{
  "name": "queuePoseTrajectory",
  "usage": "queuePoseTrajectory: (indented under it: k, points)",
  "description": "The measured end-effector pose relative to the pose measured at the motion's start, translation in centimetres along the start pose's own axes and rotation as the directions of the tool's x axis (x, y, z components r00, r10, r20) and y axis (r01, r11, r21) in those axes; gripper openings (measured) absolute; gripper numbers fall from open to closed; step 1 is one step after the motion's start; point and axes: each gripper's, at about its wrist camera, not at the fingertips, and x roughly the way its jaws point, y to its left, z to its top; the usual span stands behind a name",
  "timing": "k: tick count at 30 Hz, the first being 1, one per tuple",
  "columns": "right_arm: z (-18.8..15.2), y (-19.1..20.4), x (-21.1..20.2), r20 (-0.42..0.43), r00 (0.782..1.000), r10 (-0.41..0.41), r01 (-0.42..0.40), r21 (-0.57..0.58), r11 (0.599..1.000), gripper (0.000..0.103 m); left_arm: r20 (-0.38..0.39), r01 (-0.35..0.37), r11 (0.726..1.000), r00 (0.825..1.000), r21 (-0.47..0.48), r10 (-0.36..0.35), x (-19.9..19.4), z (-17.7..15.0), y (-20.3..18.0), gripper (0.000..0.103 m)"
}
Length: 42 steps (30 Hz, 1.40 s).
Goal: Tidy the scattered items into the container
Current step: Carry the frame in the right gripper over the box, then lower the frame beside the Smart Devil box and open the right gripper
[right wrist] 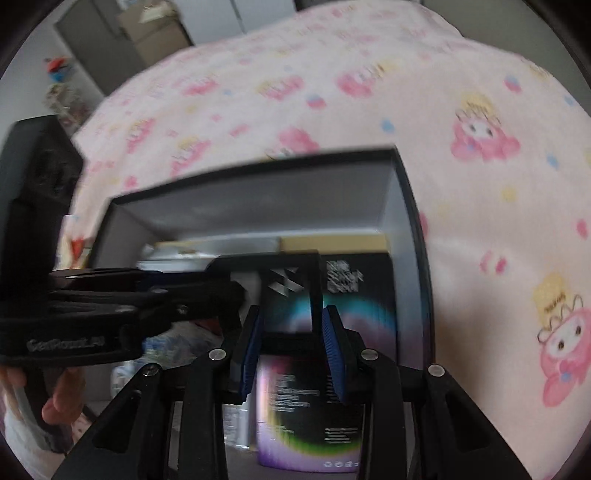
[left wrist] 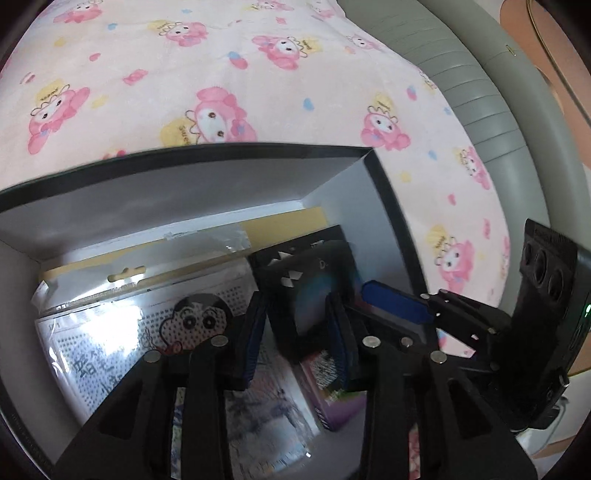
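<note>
A black-rimmed box with white inner walls (left wrist: 184,199) sits on a pink cartoon-print sheet; it also shows in the right wrist view (right wrist: 258,199). Inside lie a plastic-wrapped cartoon bead kit (left wrist: 147,325) and a black packet with a rainbow ring (right wrist: 354,295). A second small black rainbow-print box (left wrist: 317,288) is held upright over the container, clamped between the pads of both grippers. My left gripper (left wrist: 299,332) is shut on it. My right gripper (right wrist: 291,339) is shut on the same box (right wrist: 291,295). Each gripper shows in the other's view.
The pink sheet (left wrist: 221,74) covers the bed around the container. A grey padded bed edge (left wrist: 480,92) runs at the right. Grey cabinets and a cardboard box (right wrist: 147,22) stand beyond the bed.
</note>
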Motion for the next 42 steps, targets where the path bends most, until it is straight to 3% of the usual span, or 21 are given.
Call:
queuePoseTrajectory:
  k: [4,7,10,15,21,26,29,32,42]
  points:
    - [-0.4,0.1,-1.2,0.044,0.998,-0.037,0.037,0.006,0.999,0.029,0.024,-0.038,0.999,0.999,-0.019,0.039,-0.7,-1.2,1.0,0.034]
    - [-1.8,0.0,-2.8,0.063,0.998,0.008,-0.008,0.013,1.000,0.029,0.038,-0.061,0.998,0.997,-0.035,0.062,-2.1,-2.0,1.7,0.034]
    - [-2.8,0.2,-2.4,0.026,0.999,0.041,-0.041,-0.003,0.999,0.029,0.025,-0.052,0.998,0.998,-0.042,0.053,-2.7,-2.7,2.0,0.034]
    - [-2.8,1.1,0.3,-0.070,0.997,0.012,-0.015,-0.045,0.999,0.029,-0.008,-0.074,0.997,0.997,-0.028,0.074,-1.5,-2.7,1.5,0.034]
    - [-1.9,0.8,2.2,-0.091,0.996,-0.013,0.009,-0.039,0.999,0.029,-0.031,-0.086,0.996,0.996,-0.028,0.085,0.0,-2.4,1.4,0.034]
    - [-0.7,-0.9,2.0,-0.042,0.999,-0.022,0.024,0.049,0.998,0.029,0.009,-0.104,0.994,0.995,-0.029,0.104,0.1,-1.1,1.3,0.034]
    - [-0.7,-1.9,0.5,-0.003,0.999,0.045,-0.044,0.109,0.993,0.029,0.043,-0.118,0.993,0.992,-0.031,0.119,-0.7,-1.5,1.6,0.034]
    - [-0.6,-2.6,-0.5,0.031,0.998,0.050,-0.054,0.141,0.988,0.029,0.066,-0.131,0.990,0.989,-0.046,0.134,-1.5,-2.0,2.0,0.034]
    - [-1.0,-3.4,-0.7,0.048,0.996,0.077,-0.083,0.130,0.988,0.027,-0.024,-0.123,0.992,0.992,-0.027,0.122,1.2,0.5,0.3,0.031]
